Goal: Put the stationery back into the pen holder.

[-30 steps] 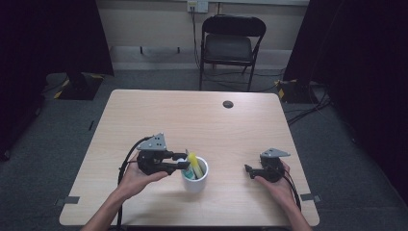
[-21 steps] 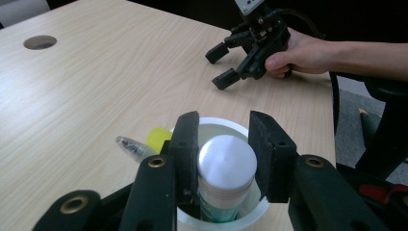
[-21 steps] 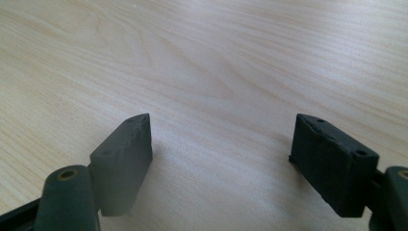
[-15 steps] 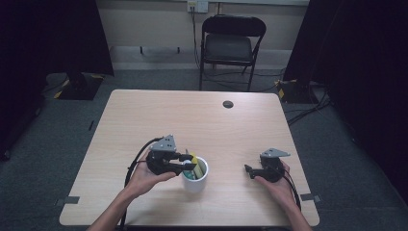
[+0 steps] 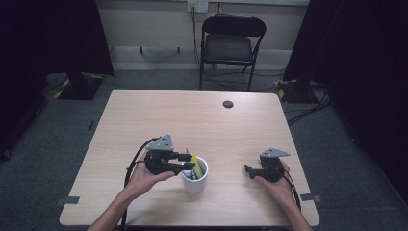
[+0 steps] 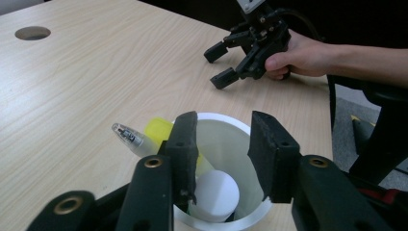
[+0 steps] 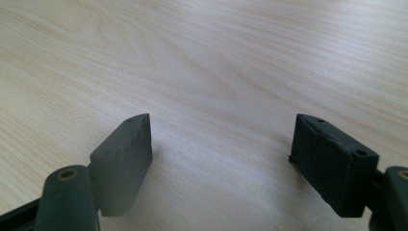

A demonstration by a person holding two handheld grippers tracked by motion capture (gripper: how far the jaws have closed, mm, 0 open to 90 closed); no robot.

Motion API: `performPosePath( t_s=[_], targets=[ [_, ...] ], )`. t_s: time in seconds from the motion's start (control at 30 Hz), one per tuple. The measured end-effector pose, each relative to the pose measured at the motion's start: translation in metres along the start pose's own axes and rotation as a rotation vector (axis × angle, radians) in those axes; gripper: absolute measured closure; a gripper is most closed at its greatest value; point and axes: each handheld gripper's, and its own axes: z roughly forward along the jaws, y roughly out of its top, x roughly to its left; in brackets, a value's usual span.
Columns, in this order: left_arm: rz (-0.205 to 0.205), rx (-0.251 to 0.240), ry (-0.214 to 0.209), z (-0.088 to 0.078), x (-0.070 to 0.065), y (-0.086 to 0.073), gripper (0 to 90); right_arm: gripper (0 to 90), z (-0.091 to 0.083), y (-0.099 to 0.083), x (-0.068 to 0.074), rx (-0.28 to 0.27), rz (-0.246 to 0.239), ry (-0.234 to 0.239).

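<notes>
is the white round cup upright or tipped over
Upright: the white round cup stands on the wooden table, mouth up, with a yellow marker poking out.

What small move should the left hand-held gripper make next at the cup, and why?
Probably shift the left hand-held gripper slightly toward the yellow marker before closing. Its jaws stand apart over the white cup with nothing between the pads, and the marker leans on the rim outside one jaw. The right hand-held gripper rests open on the table.
</notes>
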Motion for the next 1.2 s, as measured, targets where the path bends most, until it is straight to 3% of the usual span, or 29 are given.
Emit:
performPosePath(
  t_s=[0.13, 0.3, 0.5, 0.63, 0.77, 0.9, 1.07, 1.2],
  targets=[
    [0.0, -0.021, 0.003, -0.009, 0.002, 0.0, 63.6, 21.6, 0.0, 0.0, 0.0, 0.0, 0.0, 0.0],
    [-0.039, -0.063, 0.027, -0.028, 0.007, 0.0, 57.6, 21.6, 0.0, 0.0, 0.0, 0.0, 0.0, -0.001],
    [-0.035, -0.054, 0.061, -0.04, 0.009, -0.001, 54.3, 21.6, 0.001, 0.0, 0.0, -0.002, -0.005, 0.0],
    [-0.059, -0.049, 0.078, -0.048, 0.012, -0.007, 44.8, 21.6, 0.001, 0.0, 0.0, -0.001, -0.004, 0.0],
    [-0.067, -0.026, 0.132, -0.06, 0.014, -0.016, 37.2, 21.6, 0.001, 0.0, 0.0, -0.002, -0.006, 0.0],
    [-0.089, -0.029, 0.176, -0.074, 0.019, -0.024, 33.3, 21.6, 0.001, 0.0, 0.0, -0.002, -0.006, 0.0],
    [-0.106, -0.031, 0.261, -0.094, 0.026, -0.036, 27.7, 21.6, 0.001, 0.0, 0.0, -0.002, -0.006, 0.0],
    [-0.137, -0.014, 0.31, -0.101, 0.033, -0.049, 21.9, 21.6, 0.001, 0.0, 0.0, -0.002, -0.006, 0.0]
  ],
)
